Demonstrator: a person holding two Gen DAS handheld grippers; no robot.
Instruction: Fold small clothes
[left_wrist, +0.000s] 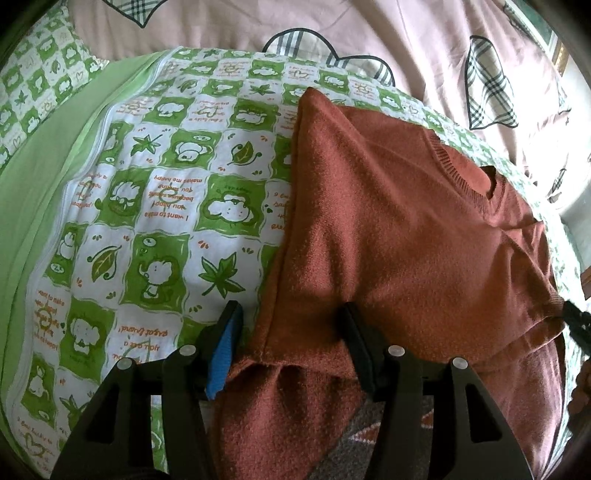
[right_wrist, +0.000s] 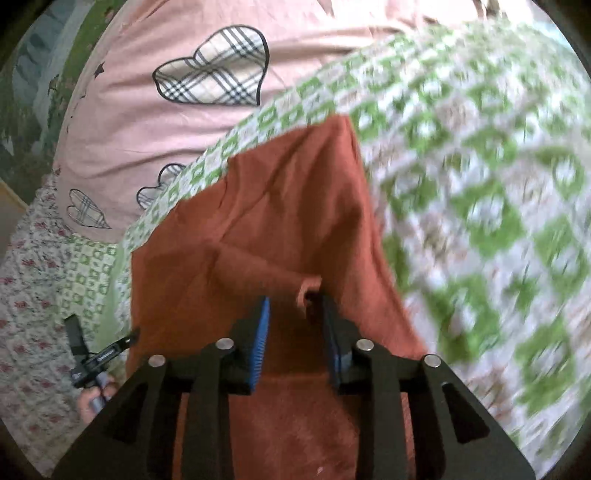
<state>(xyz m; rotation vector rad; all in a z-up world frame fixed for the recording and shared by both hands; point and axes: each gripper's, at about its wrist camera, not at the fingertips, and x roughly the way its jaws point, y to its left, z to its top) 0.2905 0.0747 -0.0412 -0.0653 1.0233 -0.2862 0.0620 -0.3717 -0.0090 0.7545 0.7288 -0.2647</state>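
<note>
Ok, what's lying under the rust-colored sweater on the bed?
The sweater lies on a green and white checked quilt, which shows around its edges; beyond that is a pink cover with plaid hearts. Whatever sits directly beneath the sweater's middle is covered.

Your left wrist view is sharp, lit by soft daylight with a blown-out glare at the right edge; a soft shadow sits under the sweater (left_wrist: 388, 240). Your right wrist view smears the green quilt (right_wrist: 480, 203) with motion blur. Fisheye bending and dark corners frame both.
</note>
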